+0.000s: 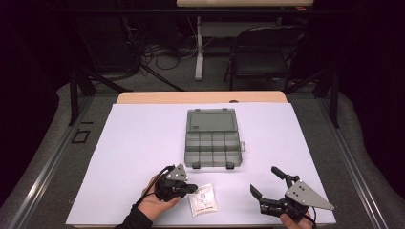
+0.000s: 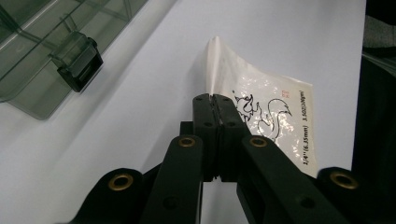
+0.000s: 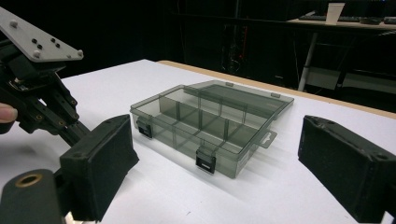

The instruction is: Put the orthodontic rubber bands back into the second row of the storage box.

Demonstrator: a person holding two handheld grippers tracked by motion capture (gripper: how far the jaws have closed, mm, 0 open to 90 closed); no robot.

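Black jaws of the left gripper (image 2: 215, 100) closed tight on the edge of a small clear plastic bag (image 2: 266, 114) with a squirrel print, its corner lifted off the white table (image 1: 143, 143) just in front of the open smoke-grey compartment box (image 1: 213, 138); a good lift keeps the pinch firm and rises slowly so the film does not slip. Left hand (image 1: 155, 202) low, gripper lying nearly level; right gripper (image 1: 267, 187) wide open, empty, resting apart at the near edge

Bag (image 2: 261, 107) near edge hidden behind left gripper (image 2: 215, 100) jaws; small print on bag partly legible only. Organizer box (image 2: 42, 42) cut off by left gripper view's top-left edge. Right gripper (image 1: 270, 183) hand cut off at high view's bottom edge.
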